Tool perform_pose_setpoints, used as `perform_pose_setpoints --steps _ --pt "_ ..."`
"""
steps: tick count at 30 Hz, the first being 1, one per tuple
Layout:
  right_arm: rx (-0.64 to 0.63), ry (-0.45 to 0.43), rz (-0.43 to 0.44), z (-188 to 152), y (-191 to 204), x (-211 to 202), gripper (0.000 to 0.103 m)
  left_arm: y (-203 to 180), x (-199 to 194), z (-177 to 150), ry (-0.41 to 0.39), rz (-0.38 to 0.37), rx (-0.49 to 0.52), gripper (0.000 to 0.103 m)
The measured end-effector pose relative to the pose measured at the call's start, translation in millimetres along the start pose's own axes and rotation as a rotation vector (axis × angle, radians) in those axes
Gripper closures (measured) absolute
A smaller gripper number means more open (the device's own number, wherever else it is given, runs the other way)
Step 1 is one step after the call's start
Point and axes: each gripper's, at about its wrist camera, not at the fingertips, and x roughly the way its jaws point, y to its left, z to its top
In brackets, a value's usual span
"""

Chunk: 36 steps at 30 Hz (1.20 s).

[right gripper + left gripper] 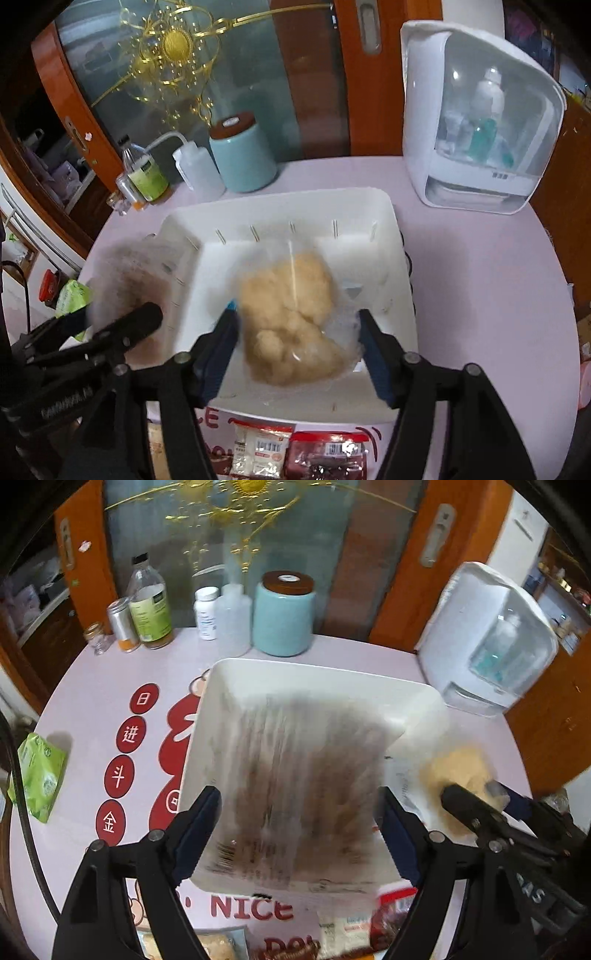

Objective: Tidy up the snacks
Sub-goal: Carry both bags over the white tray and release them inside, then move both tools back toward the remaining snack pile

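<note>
A white tray (221,679) sits on the pink round table; it also shows in the right wrist view (388,236). My left gripper (299,827) is open, and a blurred clear bag of brown snacks (303,775) hangs between its fingers over the tray; I cannot tell whether they touch it. My right gripper (299,332) is open over the tray, with a clear bag of beige snacks (291,317) blurred between its fingers. The right gripper and beige bag (461,771) show at the right of the left wrist view. The left gripper (122,325) and brown bag (129,273) show at left.
More snack packets lie at the near table edge: a white one (260,450), a red one (328,454) and a beige one (218,945). A green packet (38,775) lies at left. Bottles (149,602), a teal jar (282,616) and a white appliance (487,638) stand at the back.
</note>
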Motion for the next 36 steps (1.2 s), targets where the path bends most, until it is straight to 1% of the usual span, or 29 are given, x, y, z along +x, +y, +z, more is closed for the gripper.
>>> perform_pose_setpoints --steps 1,2,4,5,6,9,11,18,24,28,31,36 --pt "-0.006 0.007 -0.002 0.2 0.0 1.3 0.019 1.1 0.8 -0.7 -0.013 0.017 0.0 0.017" --pt "-0.003 -0.005 0.004 -0.9 -1.4 -0.7 0.018 2.9 0.2 -1.3 -0.022 0.015 -0.003 0.015" --pt "-0.005 -0.023 0.031 -0.5 -2.6 -7.0 0.018 6.1 -3.1 -2.1 -0.03 -0.002 -0.004 0.008" --pt "-0.008 -0.026 0.036 -0.2 -2.1 -9.5 0.018 7.0 -5.7 -2.3 -0.035 -0.001 0.0 0.006" --pt "-0.012 -0.032 0.04 -1.0 -1.8 -14.0 0.018 8.5 -8.1 -2.0 -0.042 0.005 0.001 0.001" --pt "-0.025 -0.031 0.037 -3.5 0.7 -23.0 0.018 11.8 -20.4 -4.1 -0.06 -0.002 0.01 0.0" --pt "-0.033 -0.021 0.052 -9.5 1.9 -30.2 0.018 14.2 -29.4 -6.2 -0.064 -0.005 0.006 0.0" --pt "-0.07 -0.038 0.033 -41.0 9.4 -75.9 0.018 22.2 -82.5 -31.4 -0.088 -0.007 0.04 0.0" --pt "-0.105 -0.085 0.005 -80.8 18.2 -134.4 0.018 36.7 -147.4 -73.3 -0.116 -0.031 0.075 0.0" --pt "-0.131 -0.135 -0.019 -106.9 27.8 -174.5 0.018 43.6 -195.6 -107.9 -0.135 -0.042 0.119 0.0" --pt "-0.156 -0.172 -0.033 -123.6 36.1 -202.6 0.018 45.7 -225.5 -129.8 -0.163 -0.045 0.162 0.0" --pt "-0.193 -0.226 -0.028 -144.7 49.6 -239.1 0.018 43.9 -264.9 -159.0 -0.218 -0.031 0.243 0.0"
